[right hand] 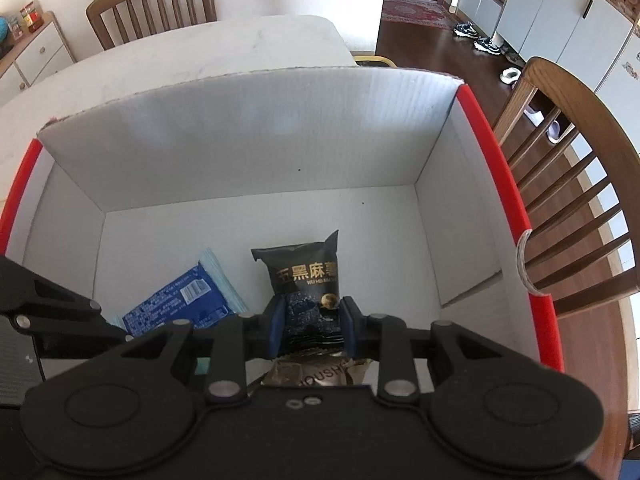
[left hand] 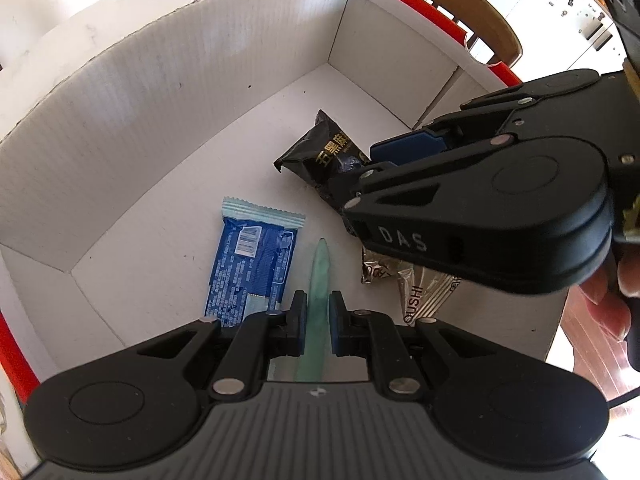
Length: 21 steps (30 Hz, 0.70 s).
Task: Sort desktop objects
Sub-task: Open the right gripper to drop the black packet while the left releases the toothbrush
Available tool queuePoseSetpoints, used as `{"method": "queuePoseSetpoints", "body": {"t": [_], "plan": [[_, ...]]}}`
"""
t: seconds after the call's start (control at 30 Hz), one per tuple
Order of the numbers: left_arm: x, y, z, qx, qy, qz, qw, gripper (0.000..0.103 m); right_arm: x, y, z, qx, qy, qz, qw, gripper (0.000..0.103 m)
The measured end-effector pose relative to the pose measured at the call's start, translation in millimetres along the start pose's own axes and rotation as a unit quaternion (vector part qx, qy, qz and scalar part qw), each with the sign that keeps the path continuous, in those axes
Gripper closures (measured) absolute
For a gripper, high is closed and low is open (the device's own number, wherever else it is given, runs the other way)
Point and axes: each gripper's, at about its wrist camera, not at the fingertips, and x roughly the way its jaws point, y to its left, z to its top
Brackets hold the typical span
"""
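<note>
Both grippers reach into a white cardboard box [left hand: 168, 128] with a red rim. My left gripper [left hand: 318, 316] is shut on a thin green packet [left hand: 320, 280], held edge-on above the box floor. My right gripper [right hand: 312, 326] is shut on a black snack packet [right hand: 304, 272] with gold lettering; it also shows in the left wrist view [left hand: 320, 152], with the right gripper [left hand: 364, 178] over it. A blue snack packet [left hand: 252, 256] lies flat on the box floor, also seen in the right wrist view [right hand: 180, 304]. A gold-brown packet [left hand: 416, 292] lies under the right gripper.
The box [right hand: 240, 140] stands on a pale table [right hand: 160, 60]. Wooden chairs stand at the far side [right hand: 152, 0] and to the right [right hand: 568, 200]. White cabinets [right hand: 560, 20] and a dark wood floor lie beyond.
</note>
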Motion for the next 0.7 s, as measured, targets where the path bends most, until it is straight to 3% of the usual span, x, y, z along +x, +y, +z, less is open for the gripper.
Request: {"method": "queuePoseSetpoints", "body": {"t": [0.27,0.7], "plan": [[-15,3,-5,-0.011,-0.021,-0.007,0.9997,0.093,-14,-6,0,0.018,-0.015,0.012,1.000,0.065],[-51,-2,-15,-0.021,-0.068,-0.022,0.9972,0.093,-66,-7,-8,0.017,-0.055,0.043,0.997,0.064]]}}
